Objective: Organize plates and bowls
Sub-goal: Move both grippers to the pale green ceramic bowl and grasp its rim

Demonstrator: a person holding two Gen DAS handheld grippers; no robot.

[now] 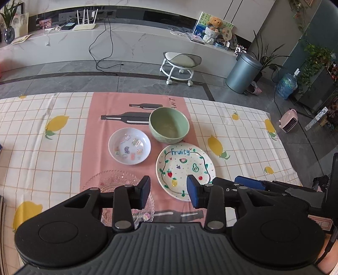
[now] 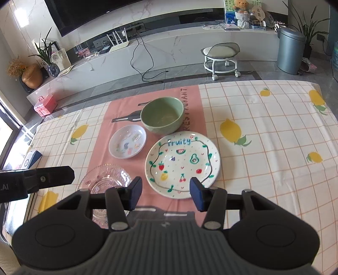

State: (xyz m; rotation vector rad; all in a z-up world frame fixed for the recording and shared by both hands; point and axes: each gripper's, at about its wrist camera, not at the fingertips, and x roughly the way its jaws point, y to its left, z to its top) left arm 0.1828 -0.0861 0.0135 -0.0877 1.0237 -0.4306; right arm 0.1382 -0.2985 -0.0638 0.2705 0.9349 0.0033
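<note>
**On the pink runner: four dishes, both grippers empty above them**

On the table, a pink runner (image 2: 156,118) printed with dark bottles crosses a lemon-check tablecloth (image 2: 264,131) from the far edge to the near edge. All four dishes sit on it, mid-table.

- Green bowl (image 2: 161,115): deep, pale green, upright, nothing in it, nearest the far edge.
- Small white dish (image 2: 127,144): shallow, little coloured motifs inside, just left of the bowl and slightly nearer.
- Fruity plate (image 2: 182,164): white, hand-painted fruit inside a dark wavy line, the word "Fruity" in blue. The lettering reads upright from the near edge, its top toward the bowl. Its far rim lies just beside the bowl; contact cannot be told.
- Glass plate (image 2: 104,179): clear, beaded rim, closest to the near edge, left of the painted plate, partly hidden by gripper parts.

The round dishes have no long axis to report.

Left gripper (image 1: 169,190): jaws moderately apart, nothing between the blue pads, hovering over the gap between glass plate (image 1: 118,182) and Fruity plate (image 1: 185,170).
Right gripper (image 2: 165,193): same moderate spread, empty, over the painted plate's near rim.

View differences: the right wrist camera shows a wall screen (image 2: 118,12) and a pink box (image 2: 45,104) on the floor; the left shows a water jug (image 1: 286,85) and a small pink heater (image 1: 289,121). Each view catches part of the other gripper at its edge.
</note>
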